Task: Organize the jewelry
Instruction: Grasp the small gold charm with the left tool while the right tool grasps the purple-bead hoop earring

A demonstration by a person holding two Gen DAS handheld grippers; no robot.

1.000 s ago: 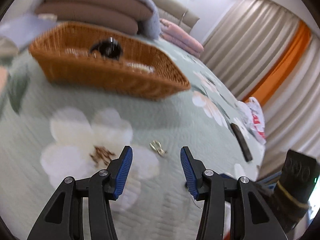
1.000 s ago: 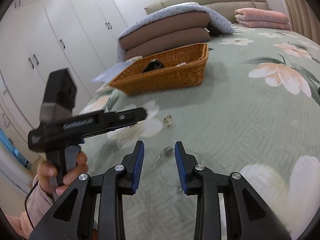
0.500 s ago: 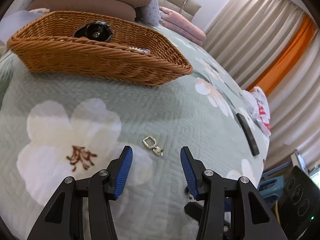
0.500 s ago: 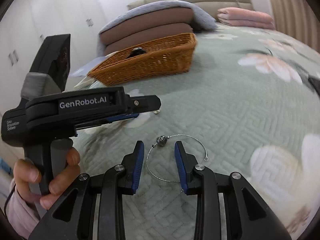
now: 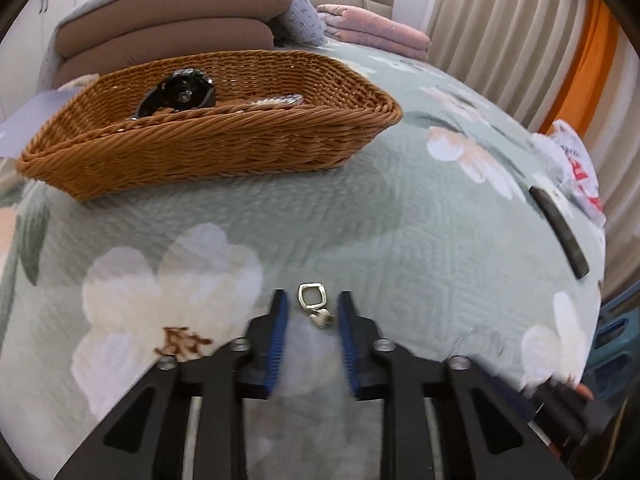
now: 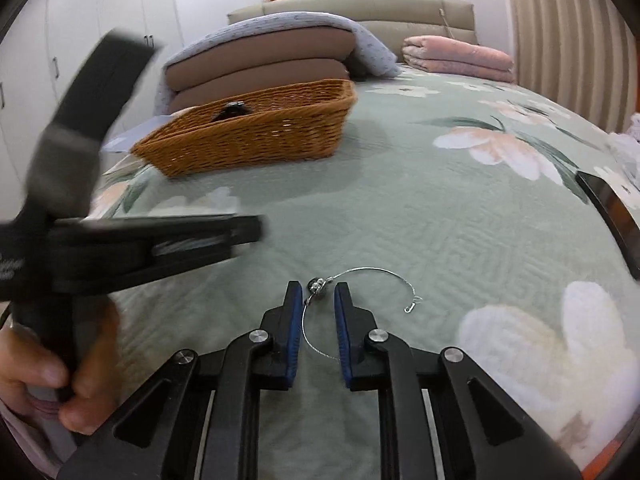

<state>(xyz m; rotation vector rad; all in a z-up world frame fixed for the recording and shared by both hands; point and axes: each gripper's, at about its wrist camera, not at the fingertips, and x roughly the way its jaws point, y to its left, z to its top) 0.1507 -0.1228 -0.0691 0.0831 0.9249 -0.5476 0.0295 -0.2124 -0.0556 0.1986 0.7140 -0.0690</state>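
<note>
A small square-ringed charm (image 5: pixel 314 306) lies on the bed's quilt (image 5: pixel 400 240), between the closing jaws of the left gripper (image 5: pixel 311 309), pads not yet touching it. The right gripper (image 6: pixel 317 300) likewise closes around a thin wire bangle (image 6: pixel 360 276) beside its bead, probably to carry both to the far wicker basket (image 5: pixel 208 148).

green floral quilt (image 5: pixel 400 240) across the bed, brown cushions (image 6: pixel 260 64) stacked at 12 o'clock under a blue-grey blanket (image 6: pixel 372 56), folded pink blanket (image 6: pixel 456 60) at 1 o'clock, beige curtains (image 5: pixel 500 32), orange curtain (image 5: pixel 580 64), dark flat phone (image 5: pixel 560 232) at 3 o'clock
</note>
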